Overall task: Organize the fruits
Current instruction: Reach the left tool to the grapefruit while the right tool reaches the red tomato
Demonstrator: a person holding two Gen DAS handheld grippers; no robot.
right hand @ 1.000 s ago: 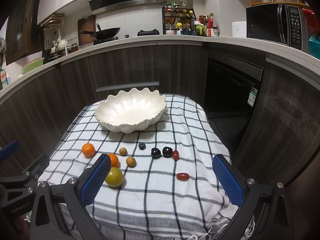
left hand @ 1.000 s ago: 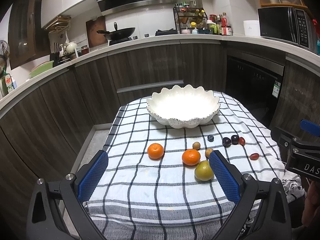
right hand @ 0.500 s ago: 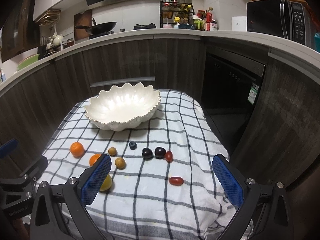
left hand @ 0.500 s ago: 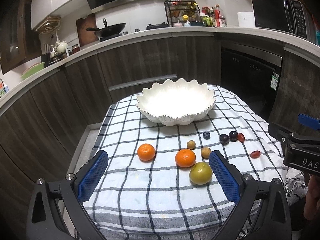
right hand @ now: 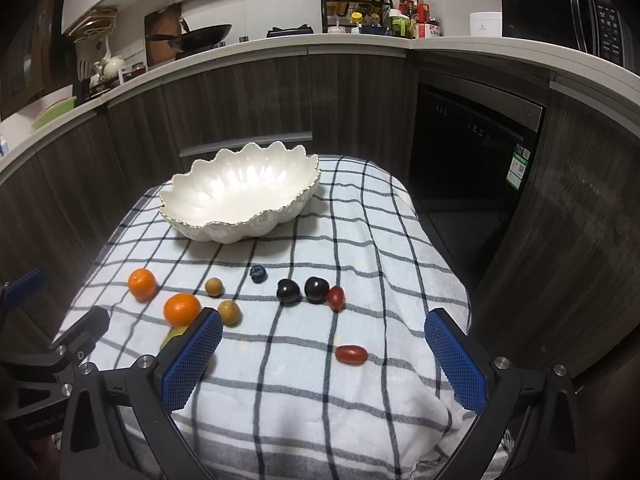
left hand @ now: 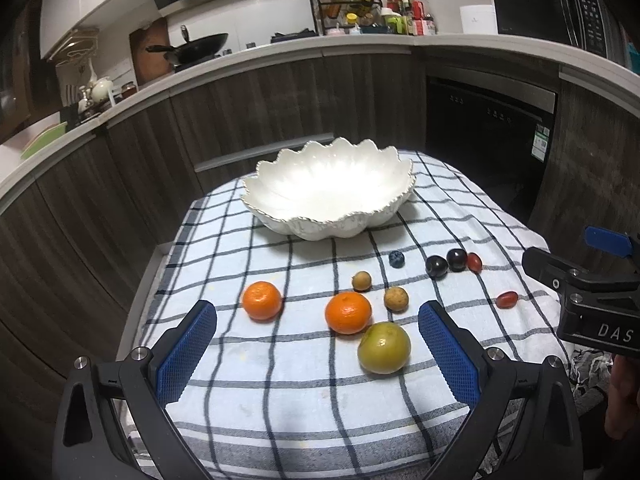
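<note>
A white scalloped bowl point(left hand: 328, 192) point(right hand: 240, 196) stands empty at the far side of the checked cloth point(left hand: 280, 384). In front of it lie two oranges point(left hand: 262, 300) point(left hand: 348, 312), a green-yellow fruit point(left hand: 384, 347), two small brown fruits point(left hand: 396, 299), a blueberry point(right hand: 258, 273), two dark plums point(right hand: 289, 290) and two red grape tomatoes point(right hand: 351, 354). My left gripper point(left hand: 316, 344) hangs open just short of the oranges, nothing between its fingers. My right gripper point(right hand: 324, 352) is open too, low over the cloth, with the near tomato lying between its fingers.
Dark wood cabinets and a curved counter point(right hand: 360, 46) ring the table, with a black dishwasher door point(right hand: 472, 148) at the right. The cloth drops off at the table's near and side edges. A hand point(left hand: 620, 396) shows at the right edge of the left wrist view.
Both grippers have moved forward and lower toward the fruit, so bowl and fruit look larger. The fruit has not moved. Both stay open.
</note>
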